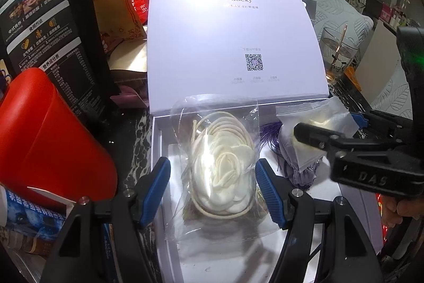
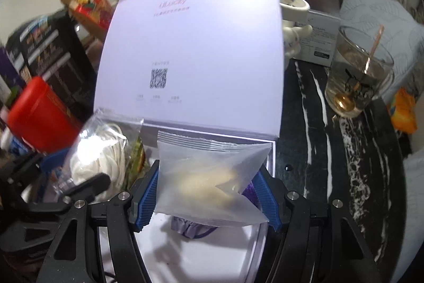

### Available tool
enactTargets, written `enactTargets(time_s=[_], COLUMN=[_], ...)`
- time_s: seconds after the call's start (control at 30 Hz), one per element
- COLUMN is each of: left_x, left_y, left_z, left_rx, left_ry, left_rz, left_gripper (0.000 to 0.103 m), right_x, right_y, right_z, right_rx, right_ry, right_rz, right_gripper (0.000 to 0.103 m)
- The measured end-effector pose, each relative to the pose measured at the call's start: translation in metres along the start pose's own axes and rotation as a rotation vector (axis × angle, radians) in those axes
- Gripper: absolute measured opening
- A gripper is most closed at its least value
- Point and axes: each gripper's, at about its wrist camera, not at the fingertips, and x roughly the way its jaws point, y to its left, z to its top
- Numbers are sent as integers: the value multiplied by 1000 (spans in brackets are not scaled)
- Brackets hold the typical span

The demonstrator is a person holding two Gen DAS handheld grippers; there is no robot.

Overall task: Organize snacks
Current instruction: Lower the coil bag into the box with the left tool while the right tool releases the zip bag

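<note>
The left hand-held gripper (image 1: 213, 190) hovers over the white gift box (image 1: 159, 150), its blue pads (image 1: 156, 187) standing apart on either side of a clear bag holding a cream fabric flower (image 1: 225, 171). The pads sit just beside the bag's plastic without pressing it, and the bag lies inside the box, between the two fingers.

The right hand-held gripper (image 2: 209, 192) has a frosted zip pouch (image 2: 209, 177) between its blue pads (image 2: 147, 199); the pads flank the pouch's edges, and I cannot tell whether they are pinching it. The pouch hangs over the box's right part, above a crumpled lilac cloth (image 2: 185, 228) lying under the fingers.

Beyond both sets of fingers the box's lid (image 1: 233, 31) stands open, showing a QR code. To the left of the left hand-held gripper stands a red container (image 1: 47, 129), with a black snack bag (image 1: 53, 44) behind it. To the right of the right hand-held gripper, on the dark marbled worktop (image 2: 331, 150), stands a glass (image 2: 357, 78) with a spoon in it.
</note>
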Motion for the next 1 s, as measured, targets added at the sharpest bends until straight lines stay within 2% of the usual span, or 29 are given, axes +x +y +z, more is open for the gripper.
enactTargets(time_s=[0.1, 0.23, 0.3, 0.47, 0.57, 0.6, 1.0], left_x=[-1, -2, -3, -6, -9, -11, -41], left_y=[1, 3, 3, 1, 0, 0, -9], left_z=[0, 0, -1, 0, 2, 2, 12], left_rx=[-2, -6, -4, 0, 2, 3, 13], left_ry=[1, 1, 1, -3, -10, -14, -83], left_rz=[5, 11, 14, 21, 20, 21, 28], left_gripper=[66, 66, 66, 66, 66, 66, 66], right_x=[4, 16, 15, 11, 3, -2, -42], right_y=[5, 7, 10, 7, 7, 8, 6], right_z=[1, 2, 2, 1, 1, 2, 7], right_rx=[-23, -15, -26, -11, -9, -14, -11], right_ry=[20, 79, 74, 85, 67, 52, -30], right_rz=[-28, -14, -35, -6, 3, -22, -64], right_gripper=[67, 69, 69, 75, 87, 88, 88])
